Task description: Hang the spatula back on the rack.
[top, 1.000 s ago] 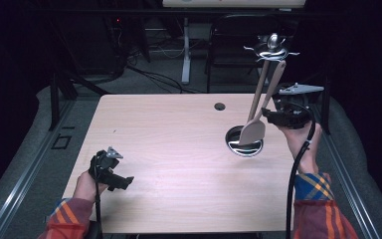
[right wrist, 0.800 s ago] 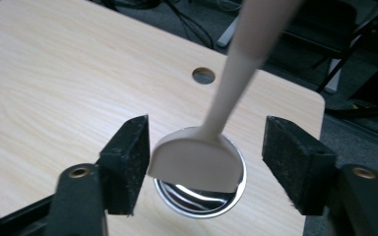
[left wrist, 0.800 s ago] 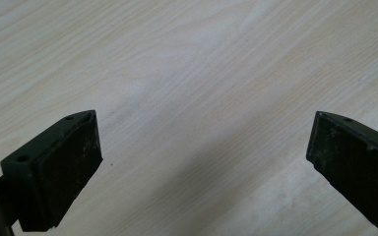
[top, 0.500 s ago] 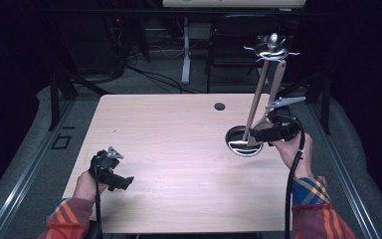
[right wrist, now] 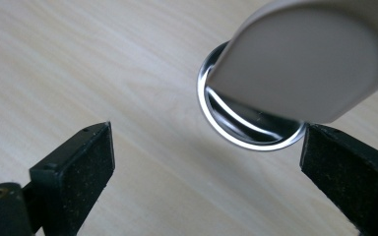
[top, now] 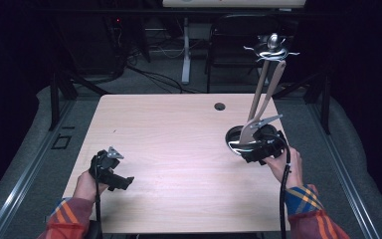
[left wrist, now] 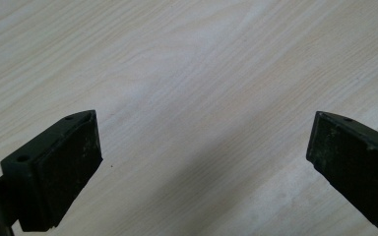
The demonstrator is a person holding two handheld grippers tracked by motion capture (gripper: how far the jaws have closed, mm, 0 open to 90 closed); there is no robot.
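The right tongs [right wrist: 206, 162] are spread wide with nothing between them, held low over the desk [top: 179, 134] at its right side, just near of the rack's shiny round base [right wrist: 248, 132]. A beige spatula [right wrist: 305, 59] hangs from the rack [top: 271, 47] above that base. The left tongs [left wrist: 202, 162] are also spread, empty, over bare wood at the desk's near left.

Left gripper [top: 110, 172] and right gripper [top: 262, 145]: black housings, each topped by a grey three-cornered plate and trailing a black cable. Jaws are flat black blocks with speckled pads [left wrist: 66, 169] and small holes near the tips. Both sleeves [top: 306, 209] are plaid: red, orange, blue.
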